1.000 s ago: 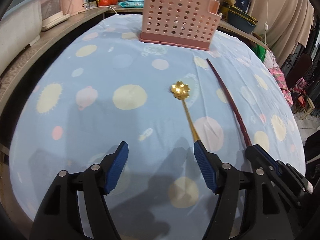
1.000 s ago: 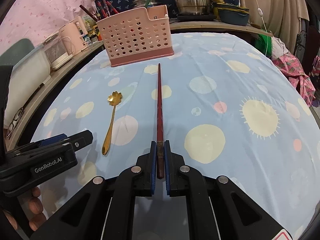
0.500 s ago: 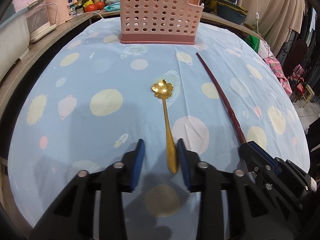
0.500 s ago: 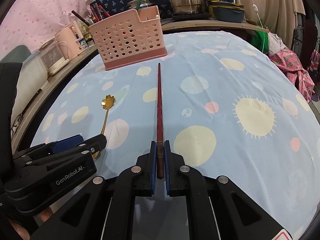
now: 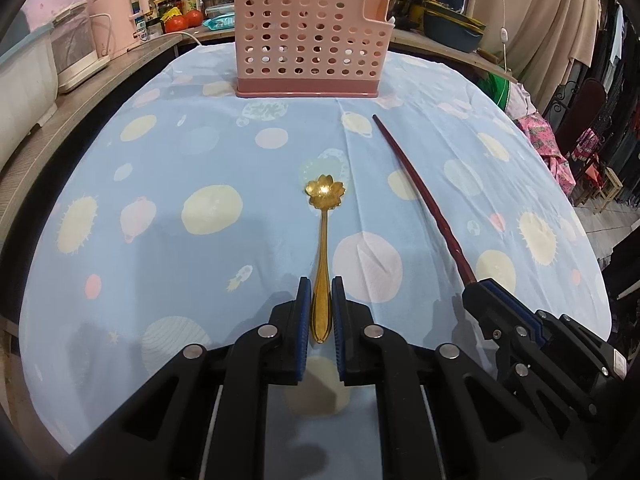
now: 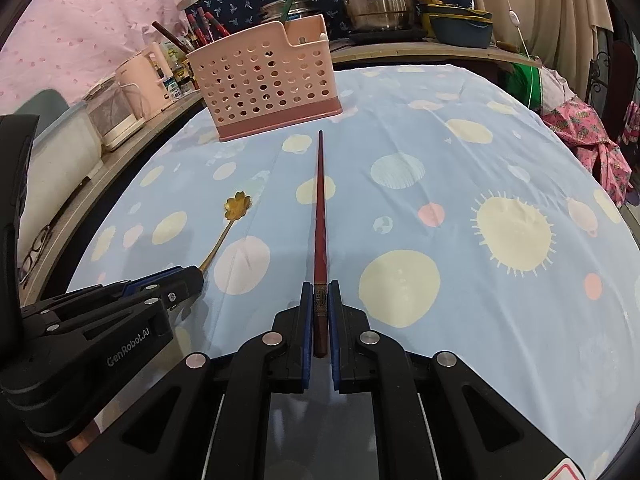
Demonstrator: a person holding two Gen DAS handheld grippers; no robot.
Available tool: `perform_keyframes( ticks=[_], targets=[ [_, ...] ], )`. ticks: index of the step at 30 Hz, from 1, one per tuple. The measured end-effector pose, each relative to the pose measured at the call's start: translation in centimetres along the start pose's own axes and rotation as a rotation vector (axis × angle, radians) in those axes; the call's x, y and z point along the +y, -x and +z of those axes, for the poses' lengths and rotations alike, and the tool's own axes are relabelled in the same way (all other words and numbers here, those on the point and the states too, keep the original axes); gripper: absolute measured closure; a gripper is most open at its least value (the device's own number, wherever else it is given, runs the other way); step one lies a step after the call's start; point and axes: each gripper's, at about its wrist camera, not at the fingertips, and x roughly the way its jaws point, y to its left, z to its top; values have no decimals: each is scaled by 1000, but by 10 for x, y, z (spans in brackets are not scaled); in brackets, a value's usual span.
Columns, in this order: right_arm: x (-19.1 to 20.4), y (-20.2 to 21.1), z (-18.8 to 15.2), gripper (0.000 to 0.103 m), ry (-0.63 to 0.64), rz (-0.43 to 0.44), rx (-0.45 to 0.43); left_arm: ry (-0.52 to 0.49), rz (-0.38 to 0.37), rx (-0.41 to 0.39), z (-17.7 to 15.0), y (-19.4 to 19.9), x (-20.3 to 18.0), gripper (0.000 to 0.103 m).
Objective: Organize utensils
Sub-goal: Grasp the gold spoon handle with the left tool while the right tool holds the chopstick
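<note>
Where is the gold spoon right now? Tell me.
In the left wrist view the gold spoon lies on the tablecloth, its handle pinched by the left gripper, left of the red chopstick.

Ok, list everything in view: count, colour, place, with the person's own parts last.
flower-bowled metal spoon: one, gold, lying on the cloth, handle end between the left gripper's pads.
long lacquered chopstick: one, dark red, on the cloth, tip toward the holder.
perforated plastic utensil holder: one, pink, upright at the cloth's far edge.
dotted tablecloth: one, light blue, covering the table.
steel pots: stacked, silver, on the counter behind.
electric kettle: one, pink, left counter.
tomatoes: two, red, back counter.
left gripper: black with blue pads; jaws have just closed on the spoon handle.
right gripper: black with blue pads, shut on the chopstick's thick end.
</note>
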Motion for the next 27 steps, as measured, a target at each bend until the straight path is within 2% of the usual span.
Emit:
perform_keyframes(
  ticks=[8, 11, 17, 22, 25, 27],
  targets=[
    [4, 17, 8, 96, -5, 28, -35, 9, -6, -39, 6, 19, 4, 93],
    [6, 26, 13, 96, -9, 45, -53, 10, -12, -56, 8, 28, 3, 103],
    [7, 45, 25, 96, -17, 73, -97, 21, -29, -102, 18, 47, 9, 103],
    [7, 53, 30, 96, -17, 75, -119, 53, -47, -85, 15, 44, 19, 103],
    [6, 51, 29, 96, -20, 76, -107, 55, -58, -43, 5, 30, 19, 93],
    [6, 50, 27, 96, -21, 77, -98, 66, -57, -14, -2, 19, 20, 66]
  ],
)
